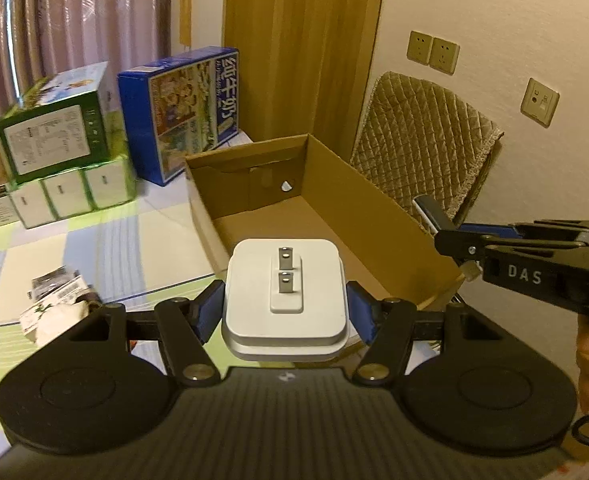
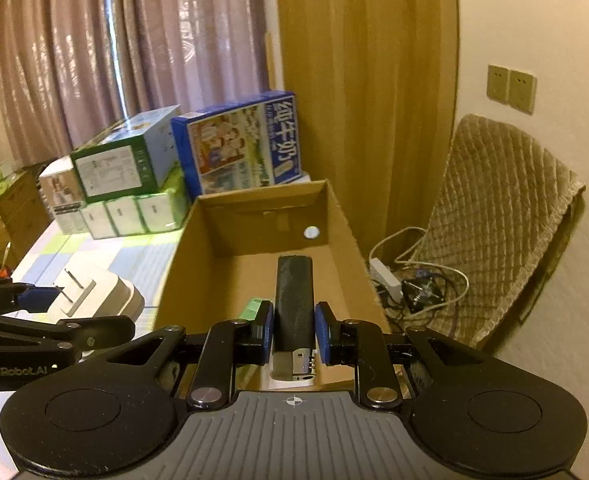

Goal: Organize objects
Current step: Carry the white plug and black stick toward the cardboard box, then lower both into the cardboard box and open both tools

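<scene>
White power adapter (image 1: 285, 298), prongs facing camera, is clamped by left gripper (image 1: 284, 310) near cardboard box (image 1: 358, 216) front. Black lighter (image 2: 294, 306) is pinched by right gripper (image 2: 293, 334) over box interior; milk cartons (image 1: 182, 112) stacked beyond.

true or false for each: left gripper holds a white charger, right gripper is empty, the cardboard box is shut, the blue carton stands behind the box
1. The left gripper holds a white charger. True.
2. The right gripper is empty. False: it is shut on a black lighter.
3. The cardboard box is shut. False: it is open at the top.
4. The blue carton stands behind the box. True.
</scene>
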`<state>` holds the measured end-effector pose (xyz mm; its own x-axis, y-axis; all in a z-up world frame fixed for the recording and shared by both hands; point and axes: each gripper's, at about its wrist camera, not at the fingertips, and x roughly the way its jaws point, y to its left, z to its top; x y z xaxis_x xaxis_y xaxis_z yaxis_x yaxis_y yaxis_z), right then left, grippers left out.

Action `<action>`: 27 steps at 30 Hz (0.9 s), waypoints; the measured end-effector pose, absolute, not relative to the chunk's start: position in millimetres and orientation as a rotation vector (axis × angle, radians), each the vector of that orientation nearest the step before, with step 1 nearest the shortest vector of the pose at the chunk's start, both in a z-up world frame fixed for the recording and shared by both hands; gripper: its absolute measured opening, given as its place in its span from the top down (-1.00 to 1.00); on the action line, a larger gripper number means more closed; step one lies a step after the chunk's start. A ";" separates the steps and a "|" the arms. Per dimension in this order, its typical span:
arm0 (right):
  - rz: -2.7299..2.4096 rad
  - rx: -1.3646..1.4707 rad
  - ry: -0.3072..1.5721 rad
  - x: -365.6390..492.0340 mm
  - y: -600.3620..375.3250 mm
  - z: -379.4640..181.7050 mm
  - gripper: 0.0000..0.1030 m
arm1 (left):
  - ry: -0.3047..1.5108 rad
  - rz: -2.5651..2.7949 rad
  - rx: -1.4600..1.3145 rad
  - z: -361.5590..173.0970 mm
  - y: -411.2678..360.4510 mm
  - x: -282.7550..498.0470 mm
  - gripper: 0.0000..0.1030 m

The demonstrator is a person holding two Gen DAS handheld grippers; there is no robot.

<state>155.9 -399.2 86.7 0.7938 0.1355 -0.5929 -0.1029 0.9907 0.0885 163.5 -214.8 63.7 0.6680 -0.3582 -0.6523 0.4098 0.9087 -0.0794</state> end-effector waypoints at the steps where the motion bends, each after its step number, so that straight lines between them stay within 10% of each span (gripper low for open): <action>1: 0.129 0.066 0.643 158.1 -403.4 85.9 0.63 | 0.721 -0.436 0.082 62.2 -218.5 167.5 -0.17; 27: 0.104 0.109 0.695 201.2 -428.5 60.0 0.63 | 0.761 -0.490 0.115 31.2 -244.6 229.2 -0.38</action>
<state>201.2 -428.5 60.0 0.7635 0.1319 -0.6322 -0.0596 0.9891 0.1344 229.2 -244.6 31.2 0.6178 -0.3838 -0.6863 0.4654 0.8820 -0.0743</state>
